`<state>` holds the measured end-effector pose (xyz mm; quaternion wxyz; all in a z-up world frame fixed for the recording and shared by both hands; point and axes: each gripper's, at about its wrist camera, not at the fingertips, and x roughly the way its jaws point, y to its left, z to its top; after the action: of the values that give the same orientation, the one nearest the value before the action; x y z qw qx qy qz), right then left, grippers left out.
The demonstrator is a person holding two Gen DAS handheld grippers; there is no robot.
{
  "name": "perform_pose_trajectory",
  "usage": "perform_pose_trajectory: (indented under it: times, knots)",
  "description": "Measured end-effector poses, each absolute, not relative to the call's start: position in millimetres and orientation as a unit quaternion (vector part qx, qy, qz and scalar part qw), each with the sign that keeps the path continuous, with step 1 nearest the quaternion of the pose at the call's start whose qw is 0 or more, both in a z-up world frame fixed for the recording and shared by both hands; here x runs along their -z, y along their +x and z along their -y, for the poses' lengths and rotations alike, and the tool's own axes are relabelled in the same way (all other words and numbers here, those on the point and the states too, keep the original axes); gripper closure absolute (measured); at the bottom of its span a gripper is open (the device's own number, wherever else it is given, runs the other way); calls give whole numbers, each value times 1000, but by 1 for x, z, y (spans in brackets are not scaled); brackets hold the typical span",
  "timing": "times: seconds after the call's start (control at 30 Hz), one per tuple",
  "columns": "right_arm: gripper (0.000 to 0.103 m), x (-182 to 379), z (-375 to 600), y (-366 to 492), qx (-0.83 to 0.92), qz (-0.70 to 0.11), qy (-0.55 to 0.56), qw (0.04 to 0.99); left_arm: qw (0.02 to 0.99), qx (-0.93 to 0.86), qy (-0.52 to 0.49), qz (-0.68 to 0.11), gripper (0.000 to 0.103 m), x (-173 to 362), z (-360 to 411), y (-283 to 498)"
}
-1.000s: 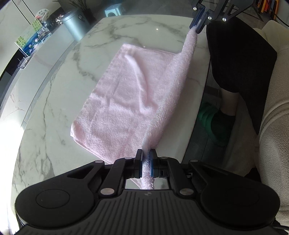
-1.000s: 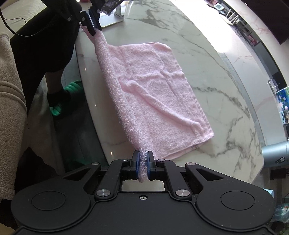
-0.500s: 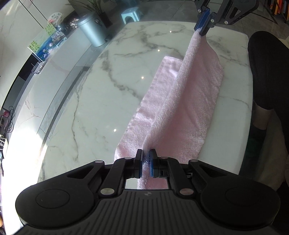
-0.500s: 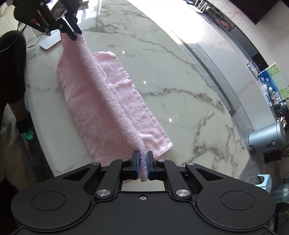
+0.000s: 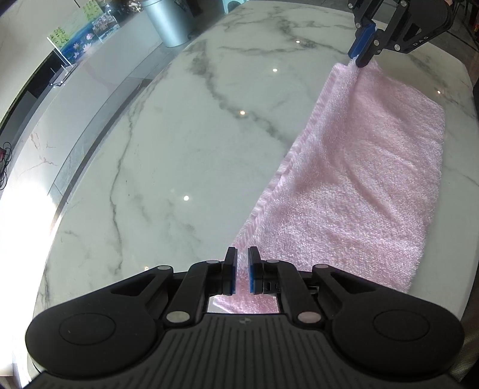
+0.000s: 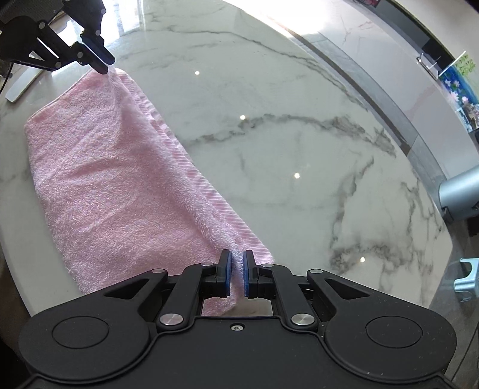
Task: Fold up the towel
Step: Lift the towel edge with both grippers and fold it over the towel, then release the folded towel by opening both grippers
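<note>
A pink towel (image 5: 359,185) lies folded in half on the white marble table (image 5: 179,134), its two long edges stacked together. It also shows in the right wrist view (image 6: 119,179). My left gripper (image 5: 242,254) holds one corner of the upper layer, jaws slightly parted with a thin strip of towel between them. My right gripper (image 6: 238,257) holds the other corner of the same edge in the same way. Each gripper also shows in the other's view, the right one (image 5: 363,59) and the left one (image 6: 103,67), low at the towel's far corner.
A grey metal bin (image 5: 167,21) stands beyond the table's far end and shows again at the right edge (image 6: 461,194). A low marble counter (image 5: 74,98) runs alongside the table. A flat white object (image 6: 21,86) lies near the towel's far end.
Both grippers carried the lifted long edge across the towel and lowered it onto the opposite edge, so the towel now lies folded in half. The jaws have parted slightly.
</note>
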<state>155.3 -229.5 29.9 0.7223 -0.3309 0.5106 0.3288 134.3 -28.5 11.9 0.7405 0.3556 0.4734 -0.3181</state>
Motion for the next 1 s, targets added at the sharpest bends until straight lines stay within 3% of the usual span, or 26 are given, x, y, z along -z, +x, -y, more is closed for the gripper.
perform_pose_trajectory:
  times: [0.23,0.43,0.5,0.67,1.0]
  knots:
    - [96,-8,237,169,-328,-520,-303,728,744,319,331,-486,96,-1,15,139]
    - [87,-1,246,176,-303,-519,-270,752,751,305,320,-490,95,2,8,134]
    - [78,-2,248,175,-295,-516,-268,758,756,298,317,-490,94,1,7,132]
    - [66,-14,251,172,-279,-504,-263,774,770,279,311,-483,80,-14,8,124]
    - [51,-65,252,120,-261,-464,-222,817,811,240,291,-447,64,-66,27,71]
